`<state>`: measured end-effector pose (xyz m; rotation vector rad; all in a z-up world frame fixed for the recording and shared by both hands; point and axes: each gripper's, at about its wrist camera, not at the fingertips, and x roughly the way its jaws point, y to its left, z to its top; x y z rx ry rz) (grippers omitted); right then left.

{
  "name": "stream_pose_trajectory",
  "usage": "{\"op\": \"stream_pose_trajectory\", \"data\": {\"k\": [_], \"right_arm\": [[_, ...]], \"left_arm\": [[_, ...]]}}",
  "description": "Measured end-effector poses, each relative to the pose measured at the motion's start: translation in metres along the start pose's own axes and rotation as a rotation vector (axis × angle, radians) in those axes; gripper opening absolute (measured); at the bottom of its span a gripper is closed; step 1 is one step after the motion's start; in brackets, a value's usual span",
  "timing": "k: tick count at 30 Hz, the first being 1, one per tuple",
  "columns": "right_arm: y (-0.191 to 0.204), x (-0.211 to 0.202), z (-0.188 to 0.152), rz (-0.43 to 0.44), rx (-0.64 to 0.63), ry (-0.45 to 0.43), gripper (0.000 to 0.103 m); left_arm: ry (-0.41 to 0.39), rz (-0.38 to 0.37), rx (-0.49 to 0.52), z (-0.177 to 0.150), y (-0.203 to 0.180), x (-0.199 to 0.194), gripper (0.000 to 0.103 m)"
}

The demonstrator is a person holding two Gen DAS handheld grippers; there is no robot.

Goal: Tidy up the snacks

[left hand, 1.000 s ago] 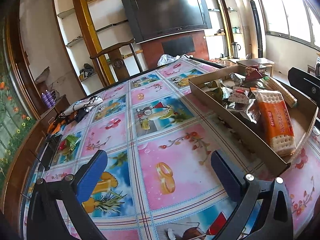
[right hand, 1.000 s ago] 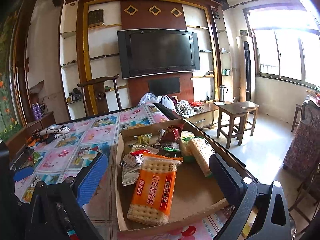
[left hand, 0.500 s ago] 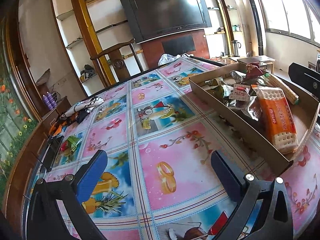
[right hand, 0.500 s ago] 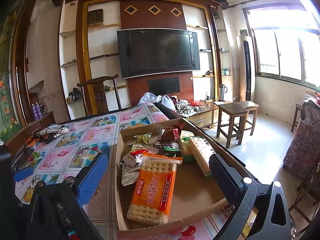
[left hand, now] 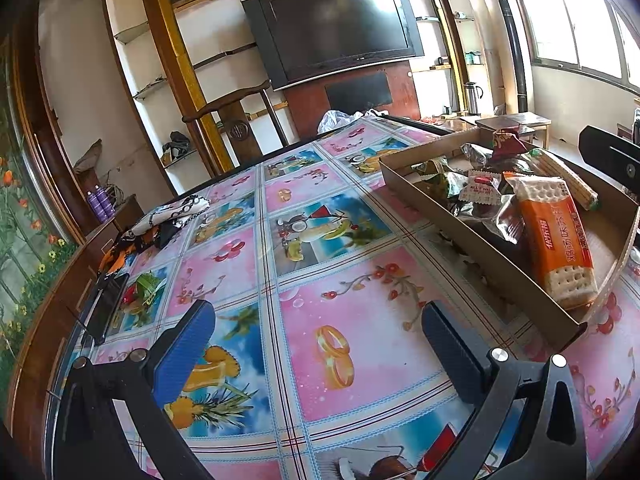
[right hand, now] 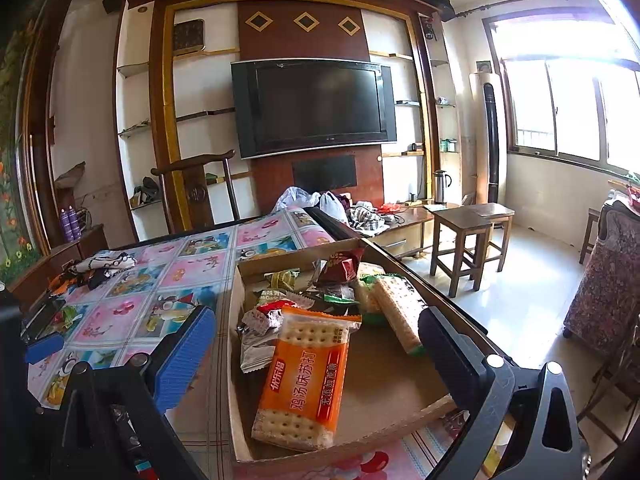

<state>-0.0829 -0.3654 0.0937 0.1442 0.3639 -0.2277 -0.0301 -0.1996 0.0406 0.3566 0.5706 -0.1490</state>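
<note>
Both the left gripper (left hand: 316,344) and right gripper (right hand: 318,340) are hanging wide open and empty while the orange cracker pack (right hand: 304,376), lying in the cardboard tray (right hand: 384,396), is looking light, crinkly and brittle, best pinched gently across its narrow sides.

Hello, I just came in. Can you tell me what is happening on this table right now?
A person holds two grippers over a table with a flowery cover. Both are open and hold nothing. The right gripper hovers above a shallow cardboard box of snacks, lined up with the orange cracker pack on top. The left gripper waits over bare tablecloth beside the box. No snack has been picked up yet.
</note>
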Motion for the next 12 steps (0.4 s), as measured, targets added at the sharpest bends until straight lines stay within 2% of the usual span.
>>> {"op": "stream_pose_trajectory", "data": {"k": [9,12], "right_arm": [[0.001,-0.002,0.0,-0.005,-0.002,0.004,0.102],[0.003,-0.007,0.004,0.008,0.002,0.002,0.102]], "left_arm": [[-0.029,-0.02,-0.029,0.005,0.008,-0.01,0.103],[-0.045,-0.004,-0.027,0.004,0.015,-0.017,0.103]]}}
